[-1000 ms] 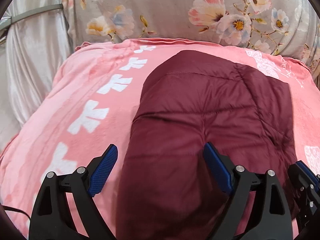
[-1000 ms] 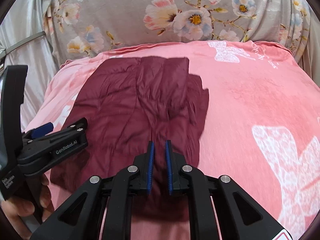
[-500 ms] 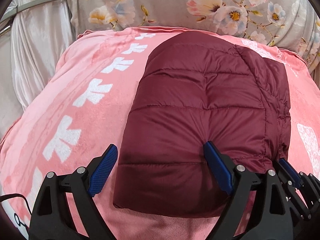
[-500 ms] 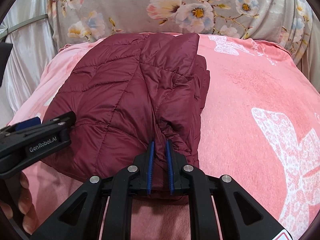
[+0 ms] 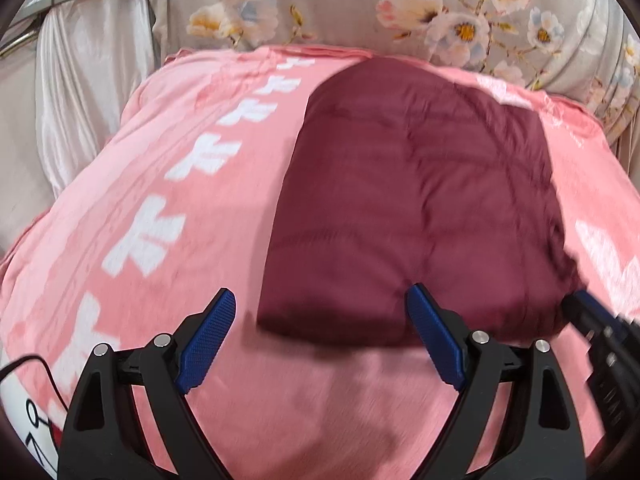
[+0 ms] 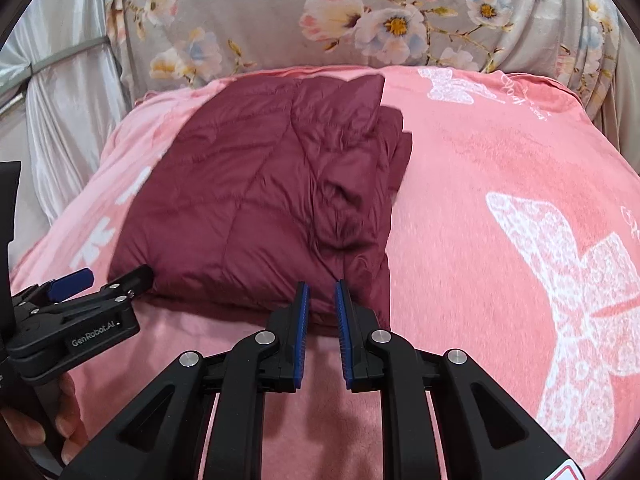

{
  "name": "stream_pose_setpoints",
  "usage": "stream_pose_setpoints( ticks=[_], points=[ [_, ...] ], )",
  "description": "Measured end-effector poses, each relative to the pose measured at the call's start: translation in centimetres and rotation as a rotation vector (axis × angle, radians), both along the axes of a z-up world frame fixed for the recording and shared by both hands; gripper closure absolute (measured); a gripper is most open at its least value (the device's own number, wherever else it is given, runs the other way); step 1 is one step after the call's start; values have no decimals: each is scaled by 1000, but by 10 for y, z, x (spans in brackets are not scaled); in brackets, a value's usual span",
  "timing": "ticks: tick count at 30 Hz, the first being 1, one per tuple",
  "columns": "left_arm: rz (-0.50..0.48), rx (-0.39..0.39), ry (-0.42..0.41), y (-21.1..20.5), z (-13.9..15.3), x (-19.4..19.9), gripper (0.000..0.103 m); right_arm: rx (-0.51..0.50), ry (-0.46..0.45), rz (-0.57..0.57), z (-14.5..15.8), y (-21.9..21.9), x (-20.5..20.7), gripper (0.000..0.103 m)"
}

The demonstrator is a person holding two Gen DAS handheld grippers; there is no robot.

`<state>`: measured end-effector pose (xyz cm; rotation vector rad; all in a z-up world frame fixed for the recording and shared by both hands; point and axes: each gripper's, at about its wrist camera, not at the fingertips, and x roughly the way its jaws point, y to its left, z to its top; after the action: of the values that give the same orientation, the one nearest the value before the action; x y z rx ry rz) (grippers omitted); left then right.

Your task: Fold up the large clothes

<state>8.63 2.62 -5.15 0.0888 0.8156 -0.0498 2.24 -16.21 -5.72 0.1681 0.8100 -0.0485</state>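
A maroon quilted jacket (image 5: 420,200) lies folded in a thick rectangle on the pink blanket (image 5: 160,160). My left gripper (image 5: 320,292) stands wide open just in front of the jacket's near left corner, with nothing between its blue pads. In the right wrist view the jacket (image 6: 260,192) shows bunched layers along its right side. My right gripper (image 6: 320,286) sits at the near right edge; its jaws are opening, with a narrow gap and no fabric pinched. The left gripper (image 6: 108,278) appears at the left, and the right gripper (image 5: 592,312) at the left wrist view's right edge.
A grey floral cushion (image 6: 360,20) backs the blanket, and pale satin fabric (image 5: 80,100) hangs at the far left. White butterfly prints (image 6: 568,272) mark the blanket to the jacket's right. A hand (image 6: 40,420) holds the left gripper. A thin black cable (image 5: 24,364) lies at the near left.
Both grippers have drawn back toward the near edge, so the jacket now lies beyond their tips. The right jaws have widened and let go of the fabric they pinched.
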Motion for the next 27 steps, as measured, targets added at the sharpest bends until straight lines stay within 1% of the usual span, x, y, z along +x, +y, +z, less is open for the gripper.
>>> stream_pose_setpoints(
  ticks=[2,7,11,14,17,19,20,21,22,23,24,26,27],
  points=[
    [12,-2,23,2,-8,1,16,-6,10,-1,-8,2,6,90],
    [24,-25,62,1,-22,21,16,-62,25,11,-19,8,25,91],
    [30,6,49,-6,-30,32,12,-35,47,13,-21,3,39,91],
    [31,2,47,-7,-34,43,10,-23,52,11,-22,1,48,92],
    [32,1,46,-9,-36,52,9,-48,56,6,-17,4,46,92],
    [33,8,50,-10,-35,54,9,-42,49,-7,-8,5,34,89],
    [32,10,54,-10,-33,53,10,-34,40,-13,-3,4,26,83],
    [33,7,56,-8,-29,49,10,-28,27,-19,2,4,19,68],
    [37,0,54,-5,-24,41,10,-28,12,-27,9,4,10,57],
    [41,-8,49,-2,-20,34,11,-29,1,-32,13,4,3,41],
    [49,-16,35,3,-13,24,11,-31,-12,-34,20,4,-5,40],
    [61,-23,17,9,-3,6,6,-42,-15,-34,28,5,-16,39],
    [64,-33,8,12,2,-1,5,-48,-14,-41,32,5,-22,39]
  ],
)
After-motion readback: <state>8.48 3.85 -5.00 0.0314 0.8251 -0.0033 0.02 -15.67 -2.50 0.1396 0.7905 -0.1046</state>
